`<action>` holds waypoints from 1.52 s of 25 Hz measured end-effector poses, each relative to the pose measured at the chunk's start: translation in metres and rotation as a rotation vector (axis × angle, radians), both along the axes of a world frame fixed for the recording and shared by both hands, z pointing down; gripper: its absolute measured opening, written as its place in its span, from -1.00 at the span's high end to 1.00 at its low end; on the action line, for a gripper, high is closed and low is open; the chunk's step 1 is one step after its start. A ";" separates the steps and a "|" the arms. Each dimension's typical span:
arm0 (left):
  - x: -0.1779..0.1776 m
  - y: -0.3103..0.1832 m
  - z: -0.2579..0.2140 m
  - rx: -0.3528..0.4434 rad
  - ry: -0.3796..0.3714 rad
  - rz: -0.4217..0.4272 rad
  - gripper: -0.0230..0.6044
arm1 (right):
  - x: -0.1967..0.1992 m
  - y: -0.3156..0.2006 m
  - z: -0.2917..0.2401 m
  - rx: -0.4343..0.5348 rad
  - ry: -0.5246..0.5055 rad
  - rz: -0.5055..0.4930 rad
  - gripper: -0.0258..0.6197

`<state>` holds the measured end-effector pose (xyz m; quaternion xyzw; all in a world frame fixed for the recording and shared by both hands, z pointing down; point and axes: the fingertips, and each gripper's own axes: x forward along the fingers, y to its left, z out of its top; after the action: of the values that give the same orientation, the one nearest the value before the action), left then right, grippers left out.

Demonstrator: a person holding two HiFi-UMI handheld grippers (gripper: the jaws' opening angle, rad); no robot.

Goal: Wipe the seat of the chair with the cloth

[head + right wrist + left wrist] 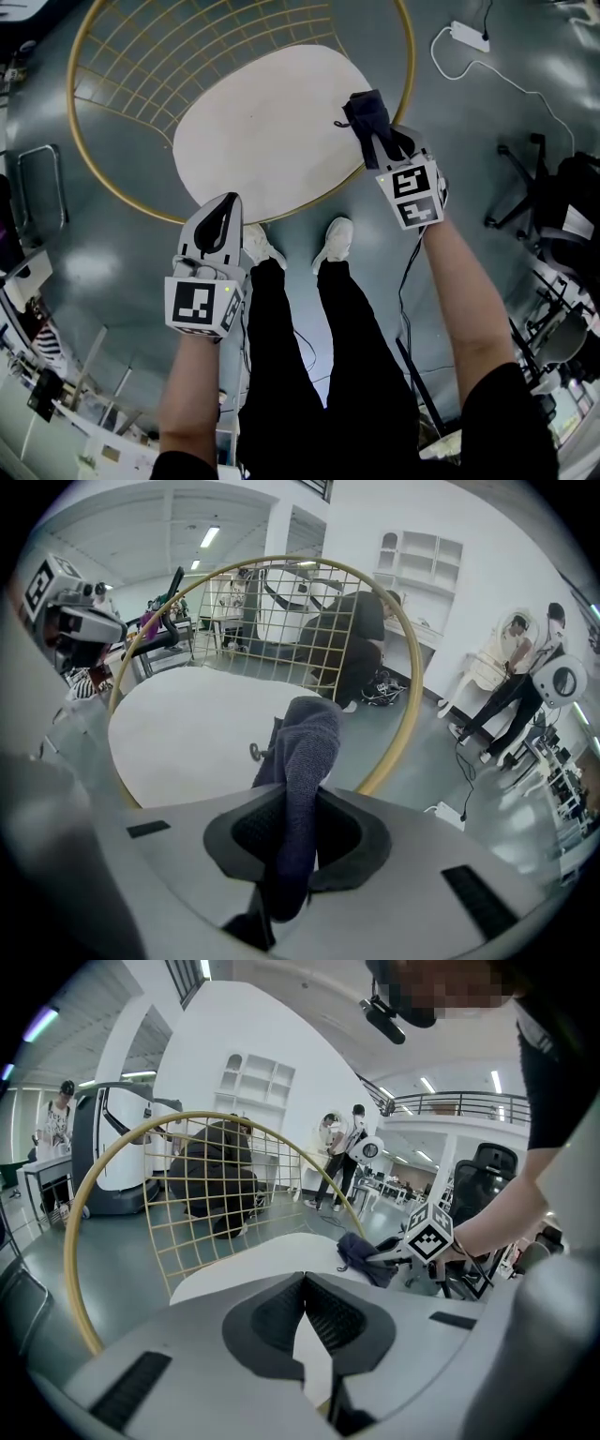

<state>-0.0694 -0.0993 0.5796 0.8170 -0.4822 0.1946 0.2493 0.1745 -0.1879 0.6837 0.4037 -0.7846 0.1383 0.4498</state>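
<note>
The right tongs (382,150) are clamped on a dark, nubbly knit cloth (305,752), which bunches in a soft fold just ahead of their tips, over the rim of the chair's smooth, pale oval seat (272,122). The left tongs (304,1283) are pressed together with nothing between their ribbed black pads, and sit well to the left of the right tongs at the seat's near edge. Beyond both tongs curves the chair's round gold hoop with its wire-grid back (141,66).
</note>
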 end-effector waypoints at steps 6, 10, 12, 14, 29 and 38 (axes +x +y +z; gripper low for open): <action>-0.010 0.002 -0.005 0.001 0.005 -0.019 0.89 | 0.003 -0.002 -0.006 -0.007 0.015 0.031 0.72; -0.022 0.003 -0.010 0.012 0.008 -0.035 0.89 | -0.008 -0.003 -0.016 0.003 -0.039 0.048 0.72; -0.030 0.005 -0.013 0.014 0.009 -0.046 0.89 | -0.023 -0.002 -0.021 0.009 -0.067 0.036 0.72; -0.041 0.006 -0.015 0.016 0.009 -0.057 0.89 | -0.045 -0.001 -0.027 0.018 -0.086 0.008 0.72; -0.132 0.032 -0.026 0.025 0.016 -0.155 0.89 | -0.263 0.054 -0.032 -0.104 -0.253 -0.247 0.72; -0.161 0.046 -0.014 0.013 0.032 -0.158 0.89 | -0.349 0.082 -0.012 -0.216 -0.338 -0.297 0.72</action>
<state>-0.2306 -0.0534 0.5660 0.7811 -0.5423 0.1582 0.2660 -0.1745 -0.1061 0.6722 0.2048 -0.8799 0.2194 0.3683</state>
